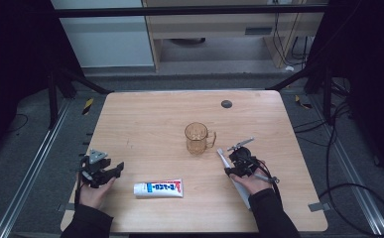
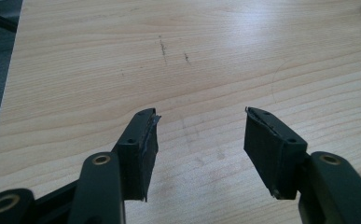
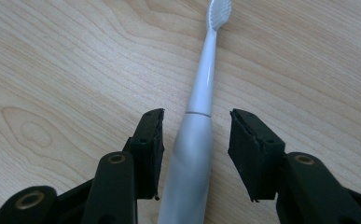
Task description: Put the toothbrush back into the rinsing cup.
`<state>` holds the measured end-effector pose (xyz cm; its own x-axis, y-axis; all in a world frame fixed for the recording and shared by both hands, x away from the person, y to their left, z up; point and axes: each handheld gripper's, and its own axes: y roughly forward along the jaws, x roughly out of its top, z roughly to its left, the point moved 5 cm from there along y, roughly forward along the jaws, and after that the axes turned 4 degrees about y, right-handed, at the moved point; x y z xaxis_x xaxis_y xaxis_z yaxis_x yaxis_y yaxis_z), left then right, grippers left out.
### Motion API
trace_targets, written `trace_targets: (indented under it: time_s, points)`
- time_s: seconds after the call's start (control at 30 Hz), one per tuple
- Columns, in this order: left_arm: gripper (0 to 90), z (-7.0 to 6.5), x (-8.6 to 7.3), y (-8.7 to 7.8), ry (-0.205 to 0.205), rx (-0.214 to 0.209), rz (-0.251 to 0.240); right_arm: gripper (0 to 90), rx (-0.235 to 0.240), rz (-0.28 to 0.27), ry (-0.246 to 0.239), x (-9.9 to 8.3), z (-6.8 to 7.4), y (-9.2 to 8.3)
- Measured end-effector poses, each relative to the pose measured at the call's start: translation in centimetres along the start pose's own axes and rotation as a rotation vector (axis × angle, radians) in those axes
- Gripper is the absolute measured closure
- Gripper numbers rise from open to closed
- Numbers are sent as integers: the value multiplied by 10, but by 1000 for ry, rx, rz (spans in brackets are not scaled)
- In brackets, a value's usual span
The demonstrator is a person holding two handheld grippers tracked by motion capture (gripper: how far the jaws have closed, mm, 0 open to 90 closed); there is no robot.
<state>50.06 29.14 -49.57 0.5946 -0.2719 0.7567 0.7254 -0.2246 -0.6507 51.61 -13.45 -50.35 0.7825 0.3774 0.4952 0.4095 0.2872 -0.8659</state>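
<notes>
**Toothbrush between R jaws, not pinched**

Right hand-held gripper (image 3: pixel 196 135) straddles the white toothbrush (image 3: pixel 200 93) lying flat on the wood surface (image 1: pixel 145 119) – jaws spread, pads apart from handle. Left hand-held gripper (image 2: pixel 199 133) spread wide w/ nothing between – toothpaste tube (image 1: pixel 158 188) just beside it, mug (image 1: pixel 197 138) near brush head.

Mug (image 1: pixel 197 138) stands mid worktop (image 1: pixel 145 119). Toothpaste tube (image 1: pixel 158 188) lies nearer the person, left of the mug. Toothbrush (image 3: pixel 194 126) lies flat right of the mug, head pointing away, handle between the right gripper (image 3: pixel 196 135) jaws, not touching. Left gripper (image 2: pixel 199 140) sits near the left edge, left of the tube.
</notes>
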Motion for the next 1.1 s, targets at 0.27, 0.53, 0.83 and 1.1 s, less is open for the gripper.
trace_targets:
  time_s: [0.27, 0.53, 0.83, 1.1]
  points:
    - [437, -1, 0, 0, 2, -1, -1, 552, 2, 16, 0, -1, 1, 3]
    - [438, 0, 0, 0, 2, -1, 0, 547, 10, 42, 14, -7, -2, 4]
    - [438, 0, 0, 0, 1, 0, 0, 558, 12, 73, 22, -9, -2, 10]
    - [438, 0, 0, 0, 1, 0, 1, 617, 10, 90, 30, -11, -1, 12]
